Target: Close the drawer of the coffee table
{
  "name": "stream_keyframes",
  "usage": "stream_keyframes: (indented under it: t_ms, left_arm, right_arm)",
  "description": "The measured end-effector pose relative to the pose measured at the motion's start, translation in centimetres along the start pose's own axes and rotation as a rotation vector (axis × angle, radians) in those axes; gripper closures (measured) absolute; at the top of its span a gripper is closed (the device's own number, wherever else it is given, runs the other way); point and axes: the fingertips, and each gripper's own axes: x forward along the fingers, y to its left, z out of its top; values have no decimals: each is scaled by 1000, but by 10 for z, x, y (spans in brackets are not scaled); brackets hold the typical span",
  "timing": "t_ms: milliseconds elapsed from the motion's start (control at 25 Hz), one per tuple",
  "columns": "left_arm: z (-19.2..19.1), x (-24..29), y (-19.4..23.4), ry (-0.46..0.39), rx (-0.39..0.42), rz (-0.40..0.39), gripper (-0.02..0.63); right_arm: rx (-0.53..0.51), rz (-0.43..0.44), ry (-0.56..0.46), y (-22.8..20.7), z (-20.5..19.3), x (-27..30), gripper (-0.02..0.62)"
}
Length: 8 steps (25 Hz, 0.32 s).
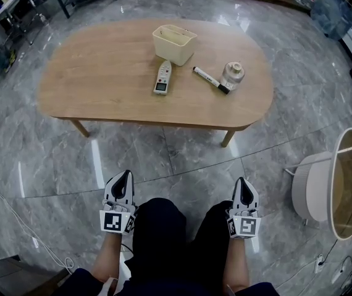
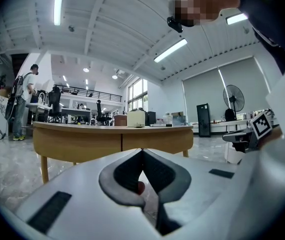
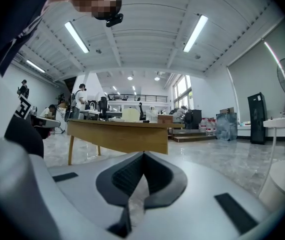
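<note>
The oval wooden coffee table (image 1: 102, 85) stands on the marble floor ahead of me. Its front apron (image 2: 117, 141) shows a vertical seam in the left gripper view and lies flush; no drawer sticks out. My left gripper (image 1: 124, 179) rests above my left knee, well short of the table, jaws shut with nothing between them. My right gripper (image 1: 244, 185) sits over my right knee, also shut and holding nothing. Both point level toward the table (image 3: 122, 134).
On the tabletop are a cream bin (image 1: 174, 44), a white handheld meter (image 1: 162, 78), a black-and-white marker (image 1: 210, 79) and a small round jar (image 1: 232, 74). A round white side table (image 1: 343, 184) stands at the right. A cable (image 1: 15, 211) runs across the floor at left.
</note>
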Motion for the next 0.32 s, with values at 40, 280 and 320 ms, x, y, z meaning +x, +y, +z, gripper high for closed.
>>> stream_keyframes:
  t_ms: [40, 280, 320]
  left_arm:
    - [-1, 0, -1, 3, 3, -1, 580]
    - [-2, -5, -1, 8, -14, 7, 581]
    - [-2, -6, -1, 9, -16, 9, 580]
  right_arm:
    - [2, 2, 0, 0, -1, 0, 569]
    - [-16, 6, 9, 0, 0, -4, 569]
    - [-20, 7, 9, 0, 1, -5, 571]
